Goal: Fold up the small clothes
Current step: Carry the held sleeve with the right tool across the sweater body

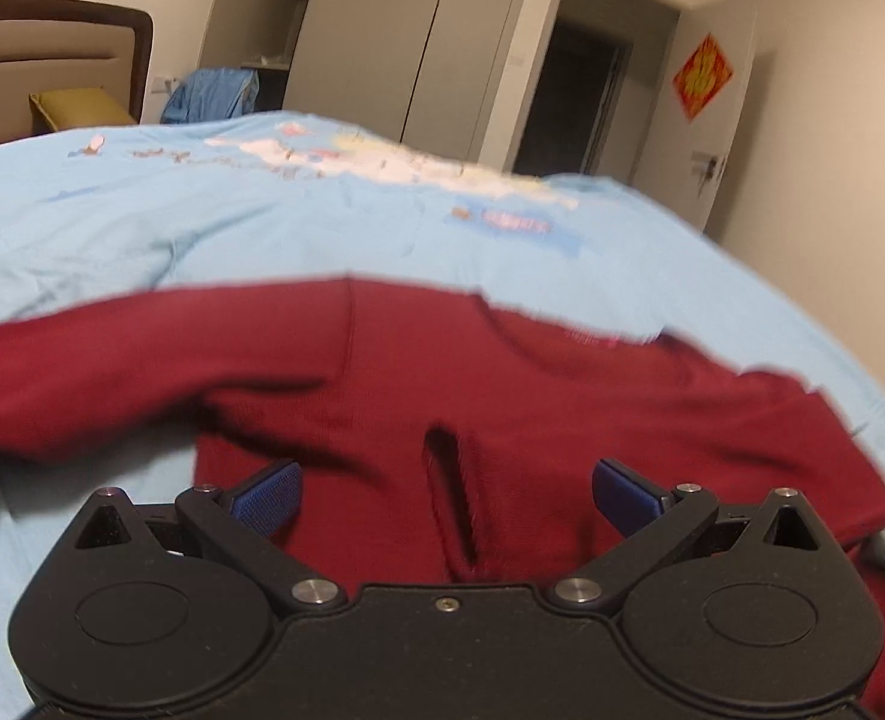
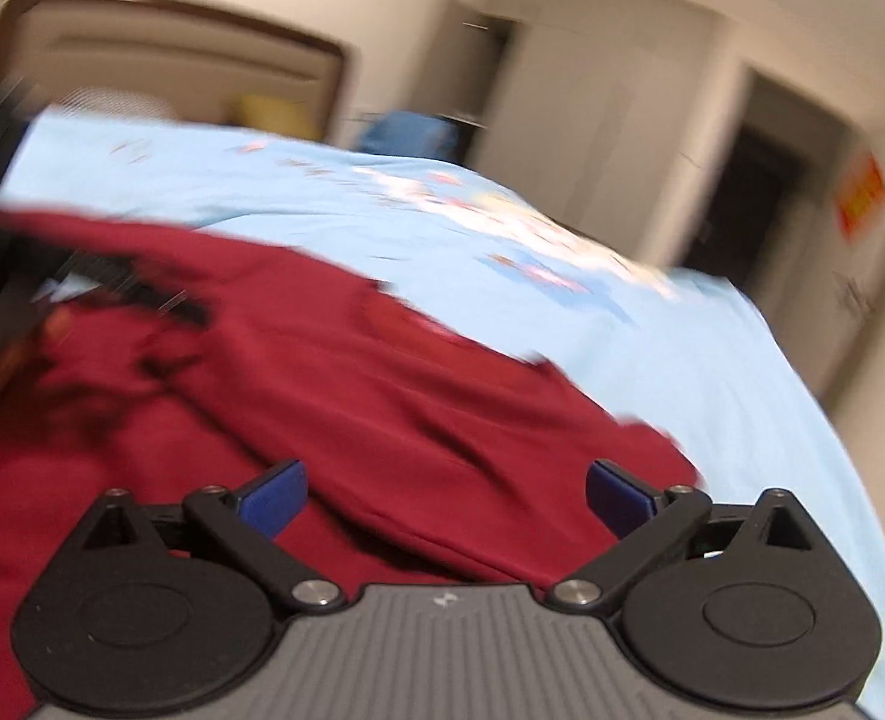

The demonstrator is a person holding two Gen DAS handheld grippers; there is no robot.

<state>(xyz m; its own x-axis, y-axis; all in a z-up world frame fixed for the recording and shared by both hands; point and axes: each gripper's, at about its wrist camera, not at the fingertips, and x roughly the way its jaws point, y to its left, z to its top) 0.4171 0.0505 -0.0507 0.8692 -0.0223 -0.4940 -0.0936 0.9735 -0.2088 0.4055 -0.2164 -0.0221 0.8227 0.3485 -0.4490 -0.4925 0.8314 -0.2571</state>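
- Over the bed, both pairs of tongs hang with their blue pads spread wide and nothing between them: the left tongs [image 1: 447,495] are above the lower body of a dark red sweater [image 1: 502,396], and the right tongs [image 2: 447,495] are above its bunched right side.
- Beneath the left tongs, the knit shows a dark slit-like pucker [image 1: 451,498] running toward the hem; I can't tell if it is a crease or an opening.
- One long sleeve [image 1: 142,354] stretches out flat to the left; the right part lies rumpled in diagonal ridges in the right wrist view.
- The sweater lies face-up on a light blue bedspread [image 1: 262,228] with a cartoon print, headboard [image 1: 52,54] and wardrobe doors [image 1: 418,42] beyond.
- Risks, as I judge them: the right view is smeared with motion, so a hasty pinch could catch only one layer, or snag the bedspread too; folding over those ridges would trap wrinkles and skew the fold.
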